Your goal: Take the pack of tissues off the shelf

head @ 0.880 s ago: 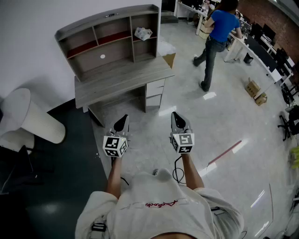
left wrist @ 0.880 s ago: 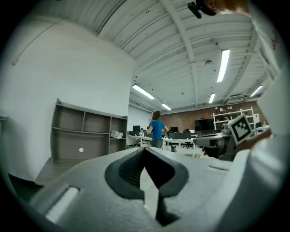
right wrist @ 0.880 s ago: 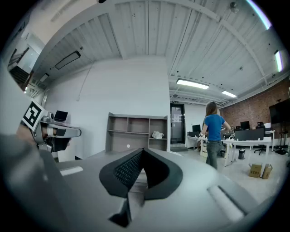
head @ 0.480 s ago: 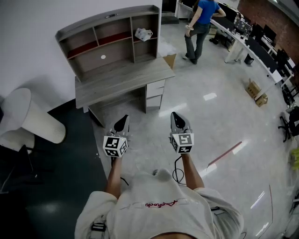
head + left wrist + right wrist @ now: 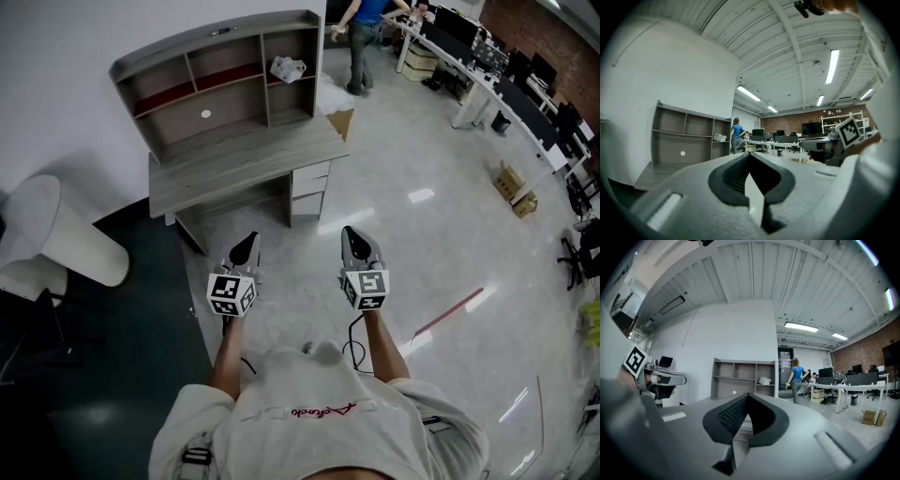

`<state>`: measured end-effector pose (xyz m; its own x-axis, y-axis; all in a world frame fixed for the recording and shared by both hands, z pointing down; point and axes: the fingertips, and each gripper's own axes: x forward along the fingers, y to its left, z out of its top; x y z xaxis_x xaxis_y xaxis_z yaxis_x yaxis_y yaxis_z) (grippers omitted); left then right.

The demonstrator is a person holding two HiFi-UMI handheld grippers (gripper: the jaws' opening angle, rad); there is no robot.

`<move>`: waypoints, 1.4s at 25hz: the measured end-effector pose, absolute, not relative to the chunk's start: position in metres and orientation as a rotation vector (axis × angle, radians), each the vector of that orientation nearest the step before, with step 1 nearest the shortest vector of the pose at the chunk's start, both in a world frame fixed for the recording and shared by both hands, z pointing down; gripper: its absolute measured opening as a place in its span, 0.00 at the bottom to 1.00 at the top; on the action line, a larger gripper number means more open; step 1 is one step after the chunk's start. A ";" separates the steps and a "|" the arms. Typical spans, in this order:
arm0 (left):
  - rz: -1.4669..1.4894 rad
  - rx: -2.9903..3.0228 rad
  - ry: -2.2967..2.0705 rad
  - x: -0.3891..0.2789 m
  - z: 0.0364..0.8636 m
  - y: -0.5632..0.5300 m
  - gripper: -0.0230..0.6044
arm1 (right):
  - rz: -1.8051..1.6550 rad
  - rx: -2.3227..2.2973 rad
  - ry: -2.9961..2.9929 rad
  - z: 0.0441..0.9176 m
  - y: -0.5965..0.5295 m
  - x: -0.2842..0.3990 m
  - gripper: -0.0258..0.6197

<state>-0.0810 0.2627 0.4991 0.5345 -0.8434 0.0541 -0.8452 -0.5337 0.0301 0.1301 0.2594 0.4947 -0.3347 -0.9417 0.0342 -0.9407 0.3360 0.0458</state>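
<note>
Task status: not begun in any practical sense.

The left gripper (image 5: 247, 246), lower centre-left of the head view, has its jaws closed together with nothing between them. It is held over bare floor, well apart from the desk with shelf unit (image 5: 234, 159) at upper left.

The pack of tissues (image 5: 287, 67) lies in the upper right compartment of that shelf unit, untouched. It is small at this range and reads as a crumpled white packet, so this is probably the task item.

The right gripper (image 5: 356, 242), lower centre, is likewise closed and empty.

Remaining: approach, opening of the jaws, grasp and removal.

Change from the earlier frames: both grippers and the tissues are unmoved. The person in a blue top (image 5: 361, 33) has walked from mid right to the top edge.
</note>
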 end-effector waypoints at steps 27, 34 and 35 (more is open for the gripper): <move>0.076 2.674 -1.524 -0.019 0.519 0.224 0.03 | 0.029 1.707 -2.531 0.527 0.216 0.183 0.05; 0.076 2.666 -1.504 -0.021 0.530 0.185 0.03 | 0.030 1.693 -2.519 0.536 0.180 0.176 0.05; 0.074 2.667 -1.502 -0.022 0.531 0.176 0.03 | 0.029 1.695 -2.516 0.537 0.171 0.175 0.05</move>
<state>-0.0222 0.1764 0.5312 0.5183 -0.8513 0.0816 -0.8552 -0.5163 0.0461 0.1750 0.1712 0.5366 -0.3718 -0.9229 0.1002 -0.9249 0.3775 0.0448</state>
